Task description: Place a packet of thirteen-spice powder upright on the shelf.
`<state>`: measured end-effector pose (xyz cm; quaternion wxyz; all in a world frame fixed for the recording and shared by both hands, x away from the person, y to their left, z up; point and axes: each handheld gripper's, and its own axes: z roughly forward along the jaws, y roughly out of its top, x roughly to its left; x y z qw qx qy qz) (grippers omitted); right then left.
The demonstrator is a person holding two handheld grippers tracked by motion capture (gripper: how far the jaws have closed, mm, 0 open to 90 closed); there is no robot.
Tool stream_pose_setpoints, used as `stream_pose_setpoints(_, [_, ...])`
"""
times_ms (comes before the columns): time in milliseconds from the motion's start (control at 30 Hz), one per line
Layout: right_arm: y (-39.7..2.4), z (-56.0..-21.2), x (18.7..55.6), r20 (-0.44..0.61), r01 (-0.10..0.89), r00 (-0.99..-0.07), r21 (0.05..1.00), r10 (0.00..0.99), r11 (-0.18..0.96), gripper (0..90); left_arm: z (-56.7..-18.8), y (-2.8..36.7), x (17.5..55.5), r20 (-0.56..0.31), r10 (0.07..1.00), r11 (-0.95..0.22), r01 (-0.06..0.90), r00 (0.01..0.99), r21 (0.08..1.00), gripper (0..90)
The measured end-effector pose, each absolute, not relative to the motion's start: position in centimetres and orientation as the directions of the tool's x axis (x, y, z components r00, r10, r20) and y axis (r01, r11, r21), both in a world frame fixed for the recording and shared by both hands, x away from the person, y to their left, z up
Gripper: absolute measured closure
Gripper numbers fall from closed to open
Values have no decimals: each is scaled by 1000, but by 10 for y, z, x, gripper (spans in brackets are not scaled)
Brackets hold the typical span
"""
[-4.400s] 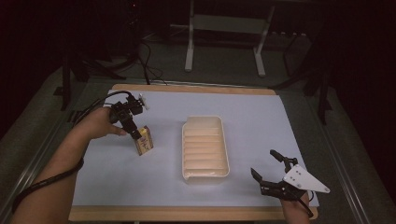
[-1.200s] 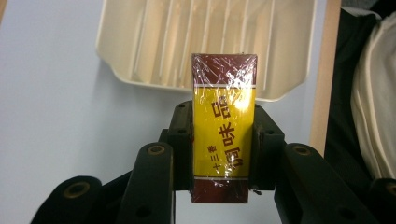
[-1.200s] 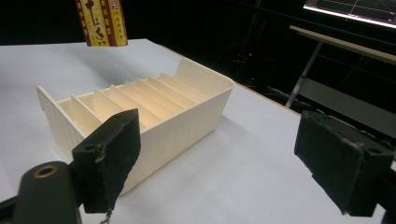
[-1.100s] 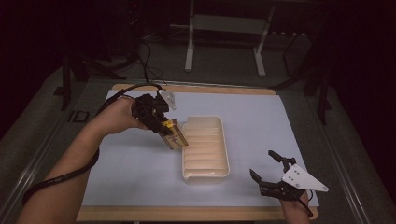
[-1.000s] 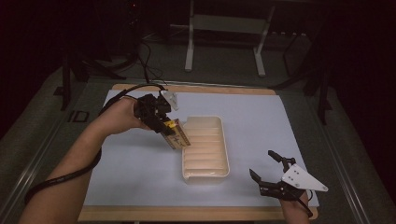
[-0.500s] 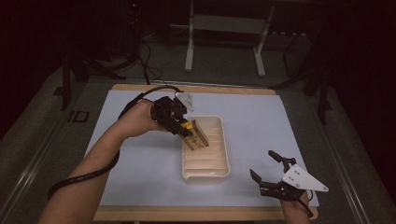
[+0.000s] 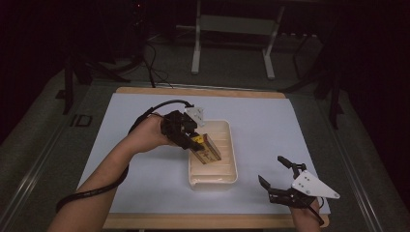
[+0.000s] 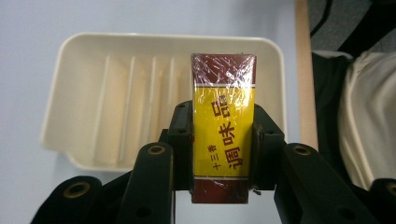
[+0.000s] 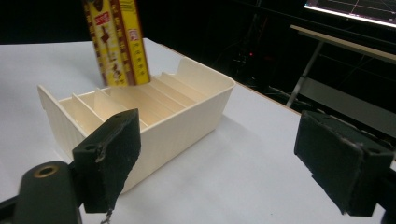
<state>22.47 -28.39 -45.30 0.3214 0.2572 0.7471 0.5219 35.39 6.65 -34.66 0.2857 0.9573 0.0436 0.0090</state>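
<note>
— What's in the tray (image 7: 231, 159)?

— It's a cream tray with low ribs across its floor, sitting about mid-mat, and nothing lies on its floor. The only thing over it is the seasoning box (image 8: 223, 125) I'm carrying, a wrapped yellow and dark red carton.

— How are you holding that?

— My left gripper (image 8: 223, 154) pinches it across its narrow width, both pads flat on the long sides. My right gripper (image 7: 285, 181) rests near the mat's near right corner, jaws spread, nothing between them.

— Which way does the box point?

— Its long axis runs along my left jaws and leans, the free dark red end lowest, hanging over the left part of the tray. From the right gripper view that lower end sits just above the ribs; I can't tell if it touches.

— And the surroundings?

— A pale blue mat (image 7: 145, 121) on a wooden table (image 7: 193, 90), its far edge showing. Beyond it the room is dark, with a grey floor and a metal stand (image 7: 232, 43).
</note>
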Motion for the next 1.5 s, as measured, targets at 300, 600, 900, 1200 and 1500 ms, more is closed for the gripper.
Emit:
stream_pose_setpoints(300, [-283,-453,225,-211,52,-663,944,718,326,147,-361,58,350,-22,62,-853,65,998,518,682])
stream_pose_setpoints(600, [-283,-454,225,-212,52,-665,943,716,328,147,-361,55,345,-25,37,-862,44,999,506,681])
stream_pose_setpoints(900, [-283,-454,225,-213,53,-666,943,715,329,147,-370,50,345,-24,33,-883,41,999,468,681])
stream_pose_setpoints(1200, [-283,-454,226,-212,53,-665,943,716,328,147,-380,43,345,-19,22,-902,28,1000,431,680])
stream_pose_setpoints(1500, [-283,-454,226,-213,52,-665,943,716,330,147,-397,31,345,-6,9,-920,11,1000,393,679])
